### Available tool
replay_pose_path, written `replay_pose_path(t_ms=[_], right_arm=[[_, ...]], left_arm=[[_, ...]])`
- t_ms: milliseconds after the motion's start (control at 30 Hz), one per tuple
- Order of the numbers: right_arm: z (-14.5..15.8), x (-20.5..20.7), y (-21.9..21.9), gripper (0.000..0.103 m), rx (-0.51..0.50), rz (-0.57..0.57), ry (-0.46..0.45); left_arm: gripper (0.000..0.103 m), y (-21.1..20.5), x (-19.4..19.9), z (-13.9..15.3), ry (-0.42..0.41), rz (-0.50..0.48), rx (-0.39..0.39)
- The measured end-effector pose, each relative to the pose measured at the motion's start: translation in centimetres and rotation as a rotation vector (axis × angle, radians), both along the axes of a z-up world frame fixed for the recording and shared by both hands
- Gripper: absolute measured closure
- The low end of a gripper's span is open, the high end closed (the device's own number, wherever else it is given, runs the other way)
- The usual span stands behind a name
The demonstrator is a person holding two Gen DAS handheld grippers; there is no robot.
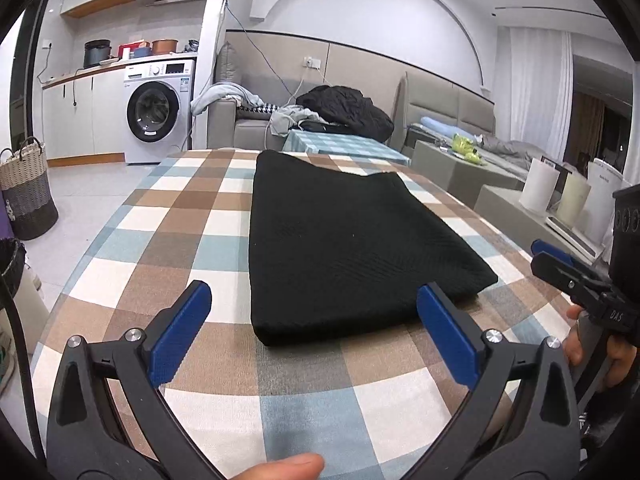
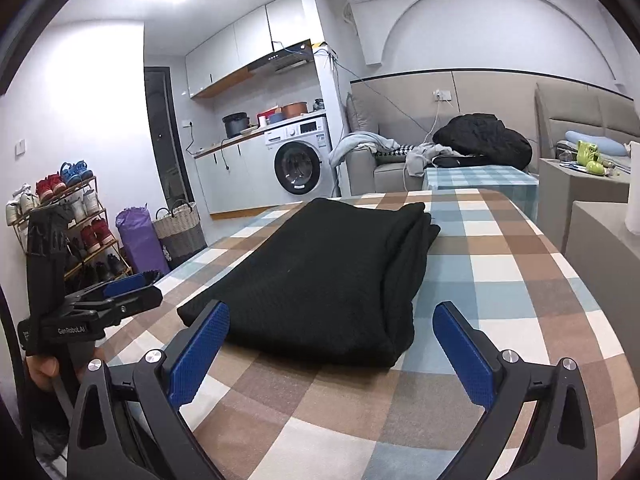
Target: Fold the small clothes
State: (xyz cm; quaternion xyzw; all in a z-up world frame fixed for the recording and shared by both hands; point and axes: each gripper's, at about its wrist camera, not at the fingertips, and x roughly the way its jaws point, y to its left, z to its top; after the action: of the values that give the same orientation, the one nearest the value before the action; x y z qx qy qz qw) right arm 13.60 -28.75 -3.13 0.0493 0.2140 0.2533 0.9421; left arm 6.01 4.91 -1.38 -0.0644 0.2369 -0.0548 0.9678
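Observation:
A black knit garment (image 1: 340,240) lies folded into a long flat rectangle on the checked tablecloth (image 1: 180,216). It also shows in the right wrist view (image 2: 320,276), with stacked layers along its right edge. My left gripper (image 1: 314,304) is open and empty, just short of the garment's near edge. My right gripper (image 2: 332,324) is open and empty, also at the near edge. Each gripper shows in the other's view: the right one (image 1: 560,260) at the right, the left one (image 2: 120,292) at the left.
The table's edge (image 1: 100,240) drops to a tiled floor on the left. A woven basket (image 1: 26,196), a washing machine (image 1: 158,110), a sofa with a black jacket (image 1: 346,108) and a shoe rack (image 2: 76,224) stand beyond. White canisters (image 1: 538,184) stand at the right.

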Motion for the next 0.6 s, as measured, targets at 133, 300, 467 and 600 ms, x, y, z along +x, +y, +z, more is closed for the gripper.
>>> replay_pose_path(t_ms=[133,300,467,600], right_arm=[[-0.34,0.23,-0.35,0.000,0.016,0.002,0.021],[-0.46,0.16,-0.59,0.000,0.025,0.005,0.016],[-0.54,-0.03,-0.35,0.000,0.010,0.008,0.014],[-0.57,-0.14,-0.26,0.000,0.006,0.012,0.011]], left_arm=[[0.001,-0.37,0.03,-0.10,-0.012,0.000,0.044],[0.001,-0.52,0.03,-0.27,-0.007,0.001,0.043],[0.001,-0.74,0.10,-0.42,-0.007,0.007,0.051],[0.001,-0.77,0.10,-0.49,-0.003,0.011,0.051]])
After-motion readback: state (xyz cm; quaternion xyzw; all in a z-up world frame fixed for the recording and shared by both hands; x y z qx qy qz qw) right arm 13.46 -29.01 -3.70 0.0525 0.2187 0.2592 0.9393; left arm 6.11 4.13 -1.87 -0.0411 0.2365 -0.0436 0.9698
